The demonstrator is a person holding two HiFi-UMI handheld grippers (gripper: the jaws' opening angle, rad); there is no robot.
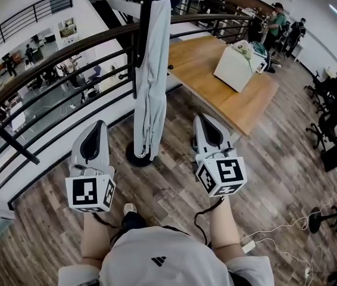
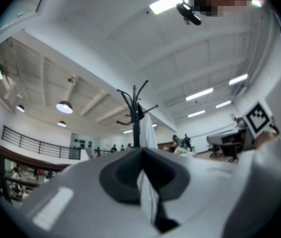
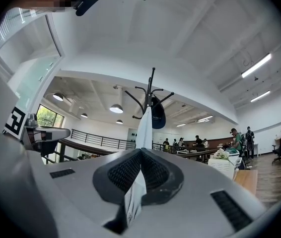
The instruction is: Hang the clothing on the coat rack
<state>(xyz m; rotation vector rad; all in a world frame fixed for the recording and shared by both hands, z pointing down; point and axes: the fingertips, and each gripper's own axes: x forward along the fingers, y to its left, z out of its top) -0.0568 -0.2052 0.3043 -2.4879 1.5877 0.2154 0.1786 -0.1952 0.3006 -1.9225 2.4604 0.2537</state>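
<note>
Dead ahead, the pale grey clothing (image 1: pixel 152 82) hangs down the coat rack (image 1: pixel 133 157), its long axis vertical from hook to base. The left hand-held gripper (image 1: pixel 99 125) and right hand-held gripper (image 1: pixel 202 118) flank it, both clenched on nothing and clear of the cloth. They're about equally near; I'd call it hung.

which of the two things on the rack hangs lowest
The pale grey garment: it drapes almost to the coat rack's base, while the dark blue item sits high near the top.
</note>
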